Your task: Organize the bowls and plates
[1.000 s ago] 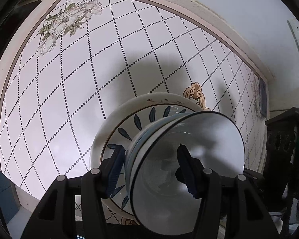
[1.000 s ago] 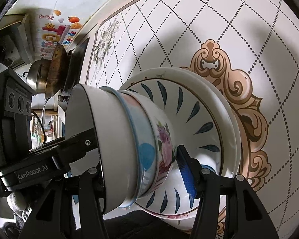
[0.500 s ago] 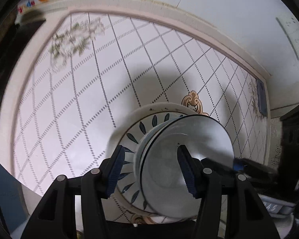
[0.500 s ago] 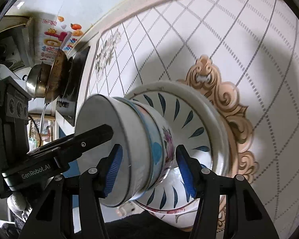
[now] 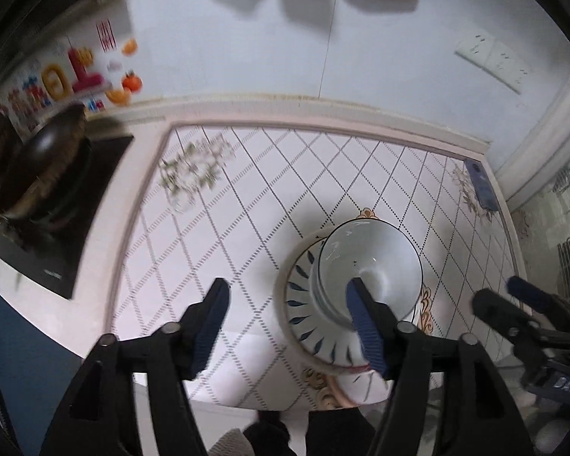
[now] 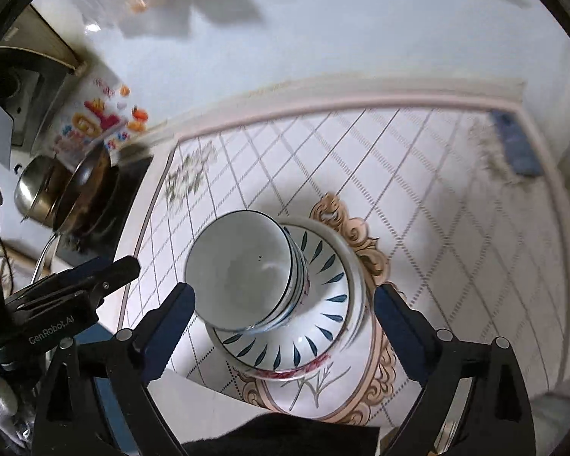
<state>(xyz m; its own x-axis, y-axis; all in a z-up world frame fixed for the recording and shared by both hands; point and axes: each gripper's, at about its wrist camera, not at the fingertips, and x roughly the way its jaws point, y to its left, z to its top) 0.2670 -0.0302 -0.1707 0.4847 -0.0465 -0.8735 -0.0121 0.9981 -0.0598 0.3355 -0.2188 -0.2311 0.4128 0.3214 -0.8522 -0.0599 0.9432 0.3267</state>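
Left gripper (image 5: 290,325): I see it wide open, holding nothing.
Right gripper (image 6: 285,326): also wide open, empty.
Bowls (image 6: 247,271): stacked on the plate (image 6: 323,323), at 12 o'clock from my right gripper.

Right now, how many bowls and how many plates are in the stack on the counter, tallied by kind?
Bowls: 3, nested, judging by the rims that show
Plates: 2, a blue-leaf one over a red-edged one
Total: 5
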